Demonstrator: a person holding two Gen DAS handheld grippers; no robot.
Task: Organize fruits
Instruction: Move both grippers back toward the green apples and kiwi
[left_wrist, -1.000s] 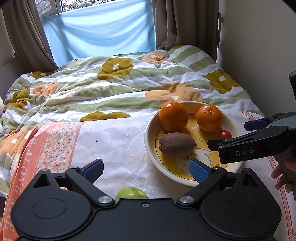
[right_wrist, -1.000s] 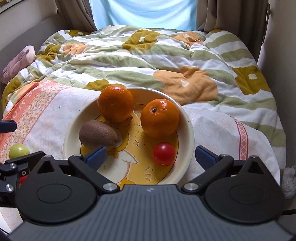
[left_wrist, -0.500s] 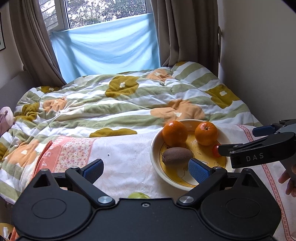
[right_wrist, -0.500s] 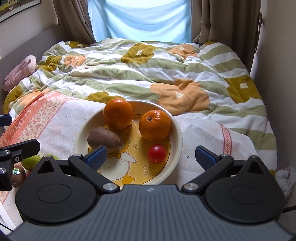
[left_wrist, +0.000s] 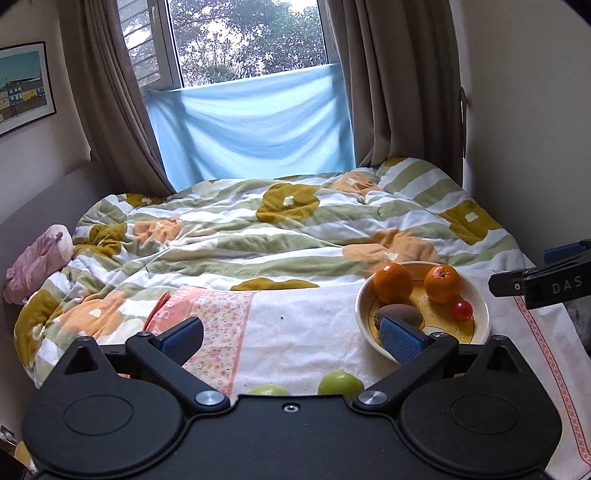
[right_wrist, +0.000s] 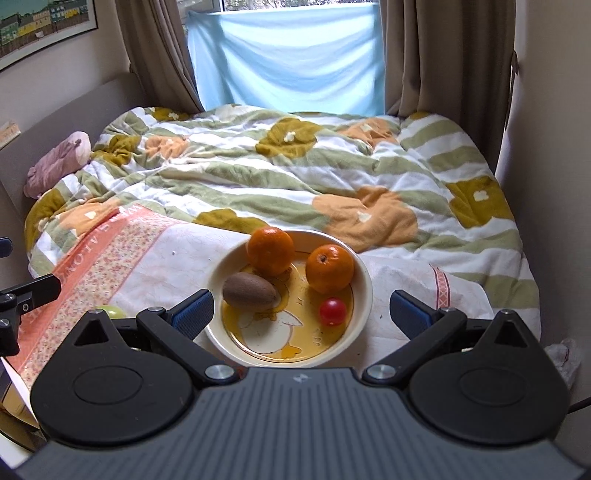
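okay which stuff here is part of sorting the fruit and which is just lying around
Part of the job: bowl, two oranges, kiwi, small red fruit, two green fruits outside the bowl.

Lying about: floral quilt, pink soft toy, blue cloth, curtains.

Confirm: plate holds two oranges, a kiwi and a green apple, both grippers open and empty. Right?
Not quite. The fourth item on the plate is a small red tomato, not a green apple, as the right wrist view shows. The two oranges and the kiwi are there; left gripper and right gripper are open and empty.
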